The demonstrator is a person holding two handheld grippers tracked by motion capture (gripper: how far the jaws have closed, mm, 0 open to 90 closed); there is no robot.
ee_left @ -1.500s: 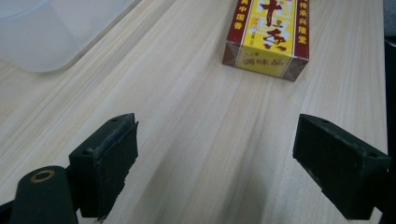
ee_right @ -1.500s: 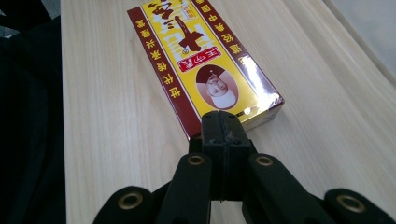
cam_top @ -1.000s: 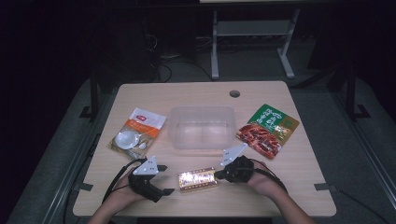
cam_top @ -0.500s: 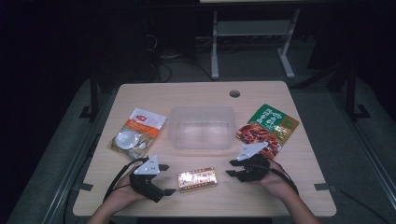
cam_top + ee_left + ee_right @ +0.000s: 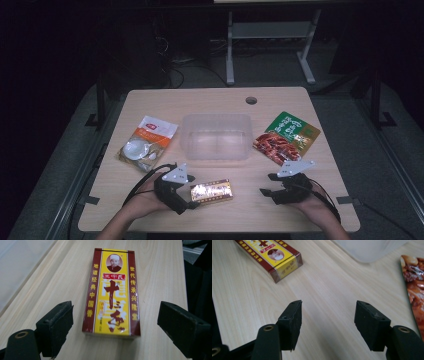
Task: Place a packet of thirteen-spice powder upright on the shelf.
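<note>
Right gripper (image 5: 272,185) withdrawn from spice box (image 5: 212,191), jaws just opened, empty, left gripper (image 5: 192,198) open beside box, tub (image 5: 216,156) behind

The spice box (image 5: 111,293) was bright yellow down its middle with dark maroon-brown bands along both long sides; yellow characters ran down those bands, and large brown brush-style characters crossed the yellow panel below a small round portrait. The worktop (image 5: 215,102) was pale, light-grained wood. At twelve o'clock from the box, the container (image 5: 216,136) was clear and colourless. At two o'clock lay a packet (image 5: 286,136), green above and reddish-brown below. At ten o'clock, a pouch (image 5: 148,141) showed white and orange. Both tongs, the left tongs (image 5: 113,325) and the right tongs (image 5: 328,322), were matte black.
</note>
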